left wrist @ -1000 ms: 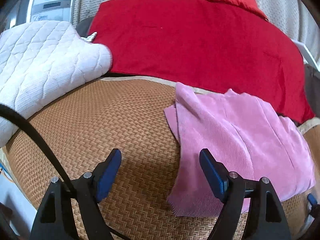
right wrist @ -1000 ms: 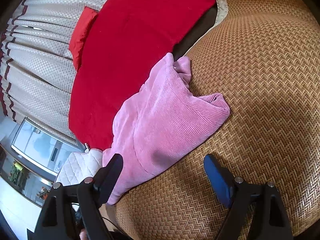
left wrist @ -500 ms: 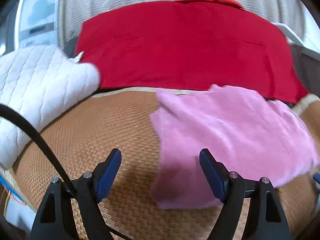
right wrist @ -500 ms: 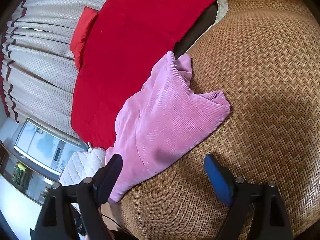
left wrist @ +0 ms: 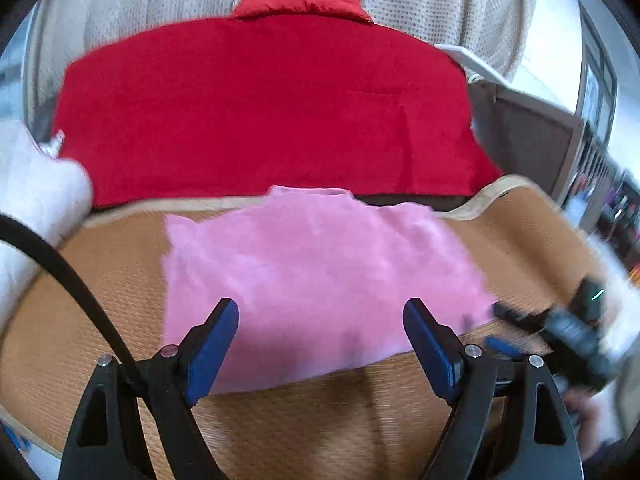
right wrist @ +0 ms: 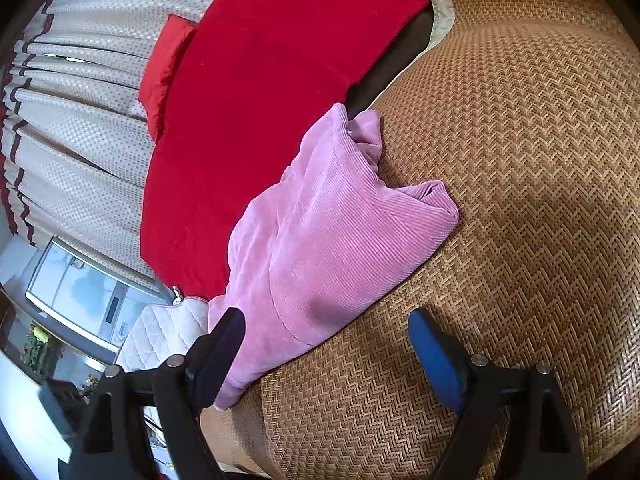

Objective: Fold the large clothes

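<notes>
Nearest the left wrist camera, the left tongs (left wrist: 320, 340) had their blue-padded jaws spread wide and widening, with nothing pinched; the pink cloth only showed in the gap beyond them. In the right wrist view, the right tongs (right wrist: 324, 344) stood open too, empty, one jaw over the cloth's near end and the other over bare matting.

Just past both pairs lay the pink garment (right wrist: 328, 232), a soft ribbed corduroy-like piece, resting on a woven mat (right wrist: 520, 160) of tan straw in a tight herringbone weave. The garment sat near the mat's far edge, its top end reaching the pale cloth binding along that edge. It looked already folded into a thick, roughly rectangular bundle, with a rolled open end at one corner and a small bunched part at the far end. Judging by that, most of the folding seemed done; a final fold or some tidying of the lumpy end may have been left.

In the blurred left view, the right tongs appeared as a dark smear at the mat's right side.

Beyond the mat lay a flat red blanket (left wrist: 260, 112), plush and smooth. A white quilted pad (right wrist: 160, 336) sat off one end. Farthest back hung dotted beige curtains (right wrist: 80, 128).
</notes>
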Tool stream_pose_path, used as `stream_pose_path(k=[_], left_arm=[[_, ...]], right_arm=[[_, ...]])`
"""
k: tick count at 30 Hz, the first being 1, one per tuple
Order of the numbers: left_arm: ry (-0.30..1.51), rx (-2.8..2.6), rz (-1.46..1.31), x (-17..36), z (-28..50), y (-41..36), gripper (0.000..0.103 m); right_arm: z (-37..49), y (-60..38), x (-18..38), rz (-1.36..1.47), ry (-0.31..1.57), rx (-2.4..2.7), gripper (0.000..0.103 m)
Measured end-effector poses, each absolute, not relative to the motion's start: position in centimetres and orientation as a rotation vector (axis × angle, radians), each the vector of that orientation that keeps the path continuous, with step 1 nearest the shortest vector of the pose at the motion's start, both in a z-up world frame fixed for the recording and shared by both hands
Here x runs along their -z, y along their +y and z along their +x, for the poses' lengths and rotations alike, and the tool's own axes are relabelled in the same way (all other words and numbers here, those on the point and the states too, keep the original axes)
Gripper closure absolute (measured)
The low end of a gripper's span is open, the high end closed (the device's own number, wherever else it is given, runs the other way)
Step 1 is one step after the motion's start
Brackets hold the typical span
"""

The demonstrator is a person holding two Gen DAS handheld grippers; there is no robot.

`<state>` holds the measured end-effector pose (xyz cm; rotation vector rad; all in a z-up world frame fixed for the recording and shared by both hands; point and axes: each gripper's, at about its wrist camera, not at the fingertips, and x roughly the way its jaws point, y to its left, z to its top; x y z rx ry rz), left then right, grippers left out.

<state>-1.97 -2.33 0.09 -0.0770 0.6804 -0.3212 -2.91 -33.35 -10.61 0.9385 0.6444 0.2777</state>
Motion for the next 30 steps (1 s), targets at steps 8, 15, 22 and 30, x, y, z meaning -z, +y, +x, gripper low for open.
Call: stream_pose_path(k=[8, 15, 22, 30], left_arm=[[0.588, 0.571, -0.219, -9.4, -3.9, -2.0, 0.014], [0.507, 0.615, -0.279, -13.0, -3.5, -1.2, 0.009], [0.640, 0.380, -0.117, -4.0, 0.0, -3.3, 0.009], [0.767, 0.151, 0.079, 6.5, 3.9, -3.9, 0.009]], right_arm=[[-2.5, -33.2, 10.5, 0.939, 0.642, -0.277, 0.017], [-2.2, -33.8, 10.7, 0.959, 0.641, -0.288, 0.017], [-2.4, -34.5, 10.9, 0.964, 0.641, -0.295, 0.017], [-2.5, -34.1, 10.9, 0.946, 0.645, -0.289, 0.017]])
